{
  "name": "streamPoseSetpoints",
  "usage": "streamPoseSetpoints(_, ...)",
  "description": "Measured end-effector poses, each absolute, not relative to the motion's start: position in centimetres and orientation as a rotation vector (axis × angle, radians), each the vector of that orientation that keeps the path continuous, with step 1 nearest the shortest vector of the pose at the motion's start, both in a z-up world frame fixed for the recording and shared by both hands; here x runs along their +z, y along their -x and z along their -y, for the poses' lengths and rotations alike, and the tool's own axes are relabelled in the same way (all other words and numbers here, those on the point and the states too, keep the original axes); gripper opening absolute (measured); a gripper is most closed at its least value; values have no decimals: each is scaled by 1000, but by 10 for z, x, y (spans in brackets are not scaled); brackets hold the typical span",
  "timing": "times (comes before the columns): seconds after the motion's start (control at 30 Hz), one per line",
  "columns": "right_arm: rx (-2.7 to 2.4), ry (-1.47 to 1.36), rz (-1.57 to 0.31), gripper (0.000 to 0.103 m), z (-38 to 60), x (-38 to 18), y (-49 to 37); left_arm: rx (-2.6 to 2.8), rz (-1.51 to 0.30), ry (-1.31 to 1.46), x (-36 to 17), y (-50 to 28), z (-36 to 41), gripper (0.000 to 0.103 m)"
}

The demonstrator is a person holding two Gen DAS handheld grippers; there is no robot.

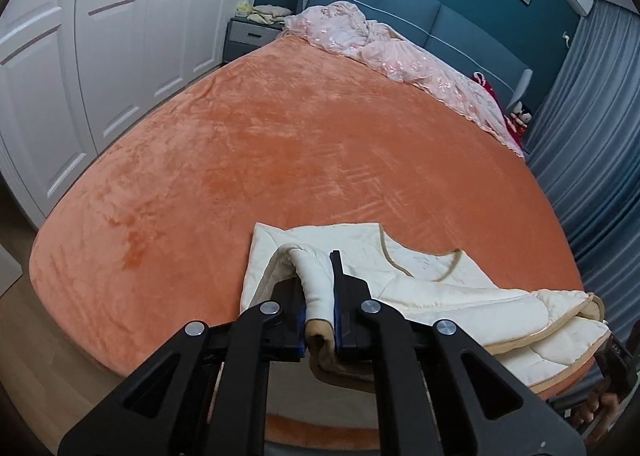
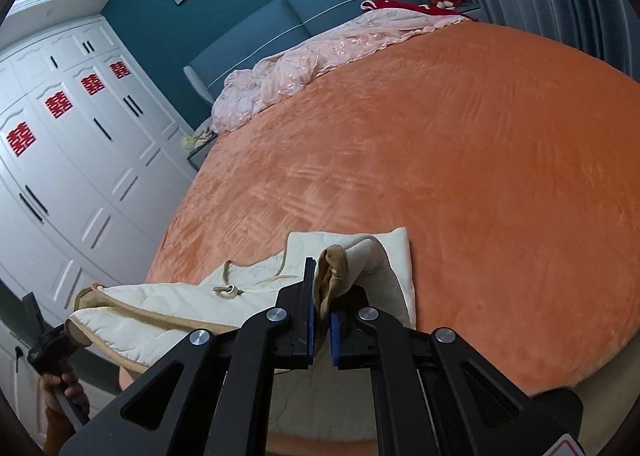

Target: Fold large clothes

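Observation:
A cream quilted garment with tan trim (image 1: 440,288) lies at the near edge of the bed, partly lifted. In the left wrist view my left gripper (image 1: 318,276) is shut on a bunched cream edge of it. Its other end runs right to my right gripper (image 1: 618,356), held by a hand at the frame's edge. In the right wrist view my right gripper (image 2: 322,288) is shut on a tan-trimmed fold of the same garment (image 2: 168,304). The garment stretches left there to the left gripper (image 2: 48,348) in a hand. A zipper pull shows on the garment's front.
An orange plush blanket covers the bed (image 1: 300,135). A crumpled pink quilt (image 1: 380,47) lies along the blue headboard. White wardrobe doors (image 1: 80,55) stand left of the bed, with a nightstand (image 1: 248,35) beyond. Grey curtains (image 1: 592,135) hang on the right.

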State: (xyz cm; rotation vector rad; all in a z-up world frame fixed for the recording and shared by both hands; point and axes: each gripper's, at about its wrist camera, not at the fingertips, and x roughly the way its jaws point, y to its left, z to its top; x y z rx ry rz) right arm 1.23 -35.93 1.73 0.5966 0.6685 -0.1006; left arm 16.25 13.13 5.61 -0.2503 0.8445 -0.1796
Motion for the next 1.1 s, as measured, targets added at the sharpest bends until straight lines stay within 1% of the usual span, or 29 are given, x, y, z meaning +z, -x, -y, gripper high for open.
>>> streamPoseSetpoints(0.1,-134,-572,-657,6,358,6,-34,-140,-878,237,35,-190,-126,8)
streamPoseSetpoints(0.13,-139,-570,-655,8,357,3,-39,-128,-892,242,27,-199,-125,9)
streamPoseSetpoints(0.17,-141,-577,-648,12,357,1,-43,-118,-900,251,21,-205,-126,10)
streamPoseSetpoints(0.2,-148,-588,-637,13,356,-1,-43,-116,-908,264,15,-208,-126,12)
streamPoseSetpoints(0.3,-138,-657,-585,22,360,-1,-42,-113,-920,306,5,-219,-129,15)
streamPoseSetpoints(0.33,-138,-675,-560,27,361,0,-37,-121,-918,319,6,-219,-130,17)
streamPoseSetpoints(0.4,-149,-701,-490,41,365,3,-28,-145,-897,367,10,-217,-134,19)
streamPoseSetpoints(0.43,-169,-695,-451,57,366,6,-21,-157,-886,390,13,-215,-136,21)
streamPoseSetpoints(0.47,-185,-686,-418,62,366,9,-16,-171,-872,409,16,-212,-137,22)
streamPoseSetpoints(0.5,-194,-677,-400,62,367,11,-12,-181,-856,417,19,-209,-137,25)
streamPoseSetpoints(0.57,-204,-667,-417,62,370,12,-12,-189,-807,401,26,-202,-136,35)
streamPoseSetpoints(0.6,-204,-665,-433,62,372,11,-13,-160,-759,374,32,-197,-135,53)
streamPoseSetpoints(0.63,-204,-661,-447,63,373,9,-14,-96,-671,325,43,-187,-135,74)
streamPoseSetpoints(0.7,-208,-632,-479,63,372,6,-15,-56,-543,265,59,-175,-135,93)
streamPoseSetpoints(0.73,-209,-616,-489,63,373,5,-15,-57,-543,251,63,-177,-135,94)
streamPoseSetpoints(0.9,-204,-602,-561,65,370,-10,-31,-113,-749,219,41,-216,-127,94)
streamPoseSetpoints(1.07,-217,-579,-673,66,370,-32,-63,-150,-947,274,-11,-253,-123,93)
streamPoseSetpoints(1.1,-229,-578,-698,66,371,-36,-70,-147,-980,292,-21,-260,-123,91)
